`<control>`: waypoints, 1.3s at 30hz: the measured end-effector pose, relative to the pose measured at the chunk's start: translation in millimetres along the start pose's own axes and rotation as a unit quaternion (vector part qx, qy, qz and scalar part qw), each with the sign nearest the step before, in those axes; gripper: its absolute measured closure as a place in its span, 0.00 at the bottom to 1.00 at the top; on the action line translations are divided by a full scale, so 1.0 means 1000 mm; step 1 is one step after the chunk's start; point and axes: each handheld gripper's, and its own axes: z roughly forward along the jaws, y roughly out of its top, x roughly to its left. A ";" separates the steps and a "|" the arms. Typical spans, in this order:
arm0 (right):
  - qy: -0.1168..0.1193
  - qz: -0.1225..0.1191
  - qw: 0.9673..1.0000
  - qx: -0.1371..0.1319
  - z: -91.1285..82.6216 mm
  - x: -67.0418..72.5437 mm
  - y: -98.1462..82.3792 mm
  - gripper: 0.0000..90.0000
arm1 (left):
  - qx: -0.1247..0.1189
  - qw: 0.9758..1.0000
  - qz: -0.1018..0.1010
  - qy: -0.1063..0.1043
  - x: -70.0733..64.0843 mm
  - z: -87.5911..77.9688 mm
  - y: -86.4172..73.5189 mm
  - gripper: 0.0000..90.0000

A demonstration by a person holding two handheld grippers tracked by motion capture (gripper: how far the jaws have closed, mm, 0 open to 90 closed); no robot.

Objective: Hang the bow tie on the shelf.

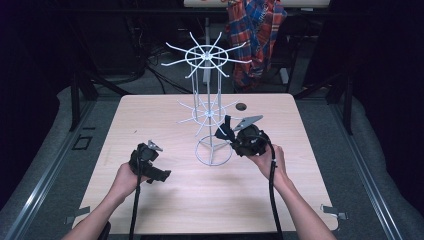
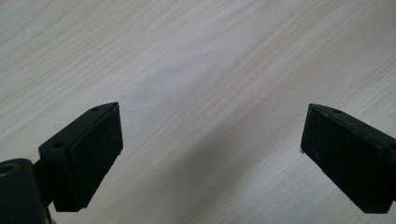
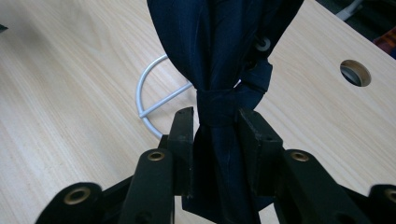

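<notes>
At the left of the pale wood-grain table (image 1: 165,210), the left gripper (image 1: 148,162) hung low over the bare top, its two black jaws spread wide with nothing between them; the left gripper view showed their flat pads (image 2: 95,154) with a fine cross-hatched rubber texture. No writing or label could be read anywhere.

Near the table's middle stood a white wire rack (image 1: 206,107): a thin upright post, two tiers of spokes radiating outward, and a ring-shaped base on the wood.

To the right, just beside that ring base, the right gripper (image 1: 226,131) held a dark navy cloth (image 3: 224,65). The fabric was smooth and finely woven, bunched into long folds and cinched by a band of the same cloth just above the jaws. The jaws sat close on either side of the bundle, still touching it. A small metal eyelet showed on one fold. A round hole (image 1: 241,106) pierced the table beyond.
</notes>
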 end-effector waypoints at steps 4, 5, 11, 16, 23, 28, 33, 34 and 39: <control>0.003 -0.001 1.000 0.004 0.001 0.002 0.000 0.72 | 0.000 1.000 0.000 0.000 0.000 0.000 0.000 0.06; 0.003 -0.002 1.000 0.004 0.002 0.002 0.000 0.71 | 0.000 1.000 -0.001 0.000 0.000 0.000 0.000 0.06; 0.009 0.006 1.000 0.006 0.003 0.000 -0.002 0.70 | -0.002 1.000 0.000 0.000 0.000 -0.001 0.000 0.06; 0.017 0.012 1.000 0.008 0.004 -0.001 -0.004 0.63 | -0.002 1.000 0.000 -0.003 0.000 -0.001 0.000 0.06; 0.029 0.015 0.999 0.005 0.000 -0.001 -0.004 0.57 | -0.002 1.000 0.000 -0.003 0.000 -0.001 -0.001 0.06; 0.031 0.016 0.999 0.004 -0.006 -0.001 -0.004 0.52 | -0.003 1.000 0.000 -0.003 0.000 -0.001 -0.001 0.06; 0.028 0.022 0.999 0.010 -0.016 -0.001 -0.006 0.48 | -0.004 1.000 -0.001 -0.003 0.000 -0.002 -0.001 0.06; 0.028 0.023 0.999 0.009 -0.017 -0.002 -0.007 0.47 | -0.004 1.000 -0.001 -0.003 0.000 -0.002 -0.001 0.06; 0.026 0.027 0.999 0.012 -0.029 -0.003 -0.011 0.43 | -0.004 1.000 -0.001 -0.003 0.000 -0.002 -0.001 0.06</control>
